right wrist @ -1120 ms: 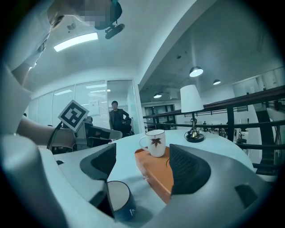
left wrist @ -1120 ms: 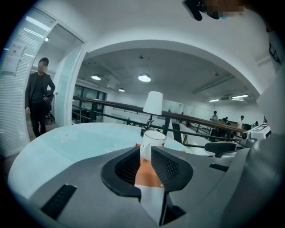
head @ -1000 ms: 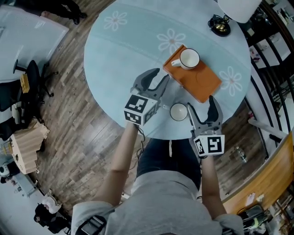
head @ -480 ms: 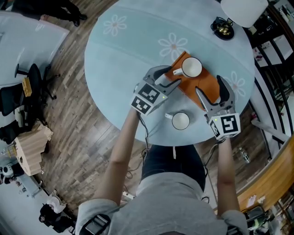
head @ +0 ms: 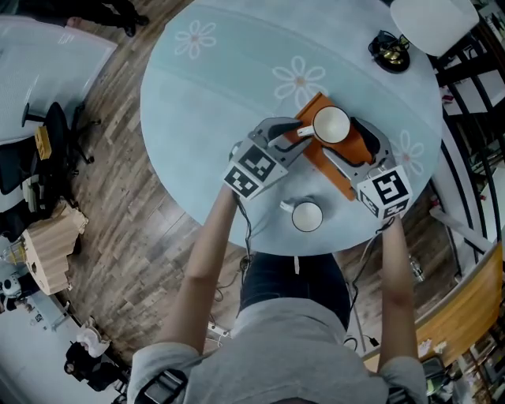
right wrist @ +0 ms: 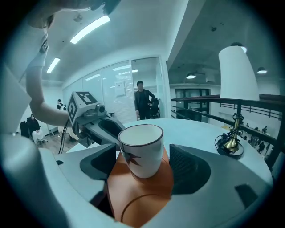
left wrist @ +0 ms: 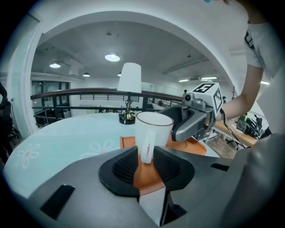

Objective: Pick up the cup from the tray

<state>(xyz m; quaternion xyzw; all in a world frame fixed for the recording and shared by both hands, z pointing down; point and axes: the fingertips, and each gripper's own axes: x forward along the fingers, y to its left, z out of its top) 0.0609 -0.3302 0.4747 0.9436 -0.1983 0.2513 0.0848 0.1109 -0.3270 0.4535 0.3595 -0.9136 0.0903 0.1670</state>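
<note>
Head view first: the white cup stands upright on the orange tray, out on the round pale-blue table with its flower prints, and both tools are right up on it. The left gripper comes in from the left, lined up on the cup's handle. The right gripper reaches in from the right, over the tray's near end.

Left gripper view now: the handle points straight back at the camera, dead centre between the two black pads. Orange tray shows on either side of it, so the pads are not pressing on it. Those jaws have just been closing in and the gap is narrow, but this is no grip: the tool is released, with the handle sitting between its jaws.

Right gripper view: the jaws are spread wide with the cup's body between them (there's a dark leaf motif on its side). A clear gap shows on each flank, so nothing is clamped here either. The cup's base is flat on the tray.

Elsewhere, a second white cup sits on the bare table nearer the person, off the tray and apart from both tools. A lamp with a white shade stands at the table's far edge.
</note>
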